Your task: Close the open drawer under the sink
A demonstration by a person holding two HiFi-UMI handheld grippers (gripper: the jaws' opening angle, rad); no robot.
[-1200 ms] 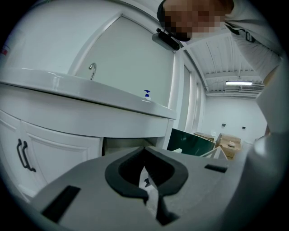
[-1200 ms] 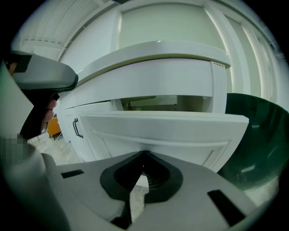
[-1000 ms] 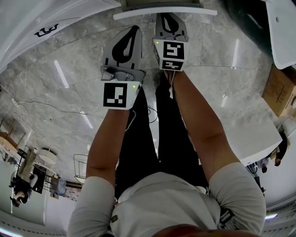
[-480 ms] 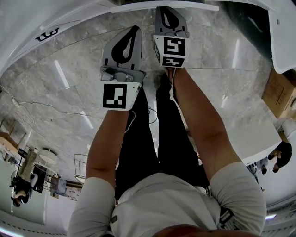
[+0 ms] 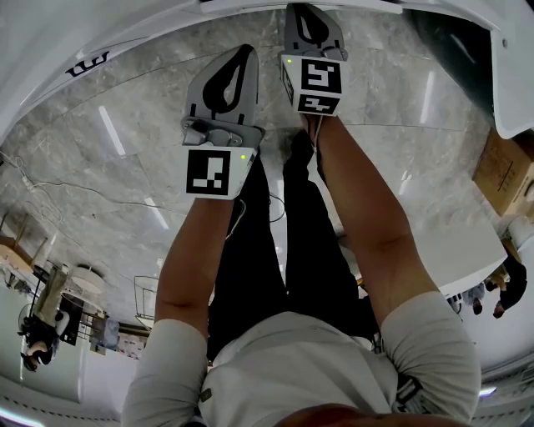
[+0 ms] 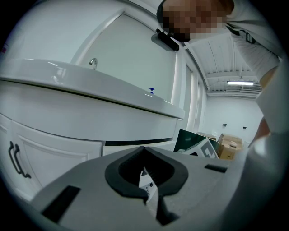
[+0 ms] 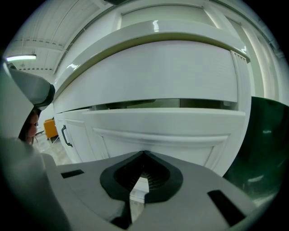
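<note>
The white drawer front juts out a little under the white sink basin; in the head view only its top edge shows at the top of the frame. My right gripper is shut and empty, its tip right at the drawer's panel; contact cannot be told. In the head view the right gripper reaches that edge. My left gripper is shut and empty, further back over the floor. In its own view the left gripper faces the vanity below the counter.
A cabinet door with a black handle stands left of the drawer. A dark green panel is at the right. A cardboard box and a white cable lie on the marble floor. A faucet rises above the basin.
My right gripper has moved forward toward the vanity, and the drawer's white edge has slid up to the top of the head view. The left gripper has barely moved.
</note>
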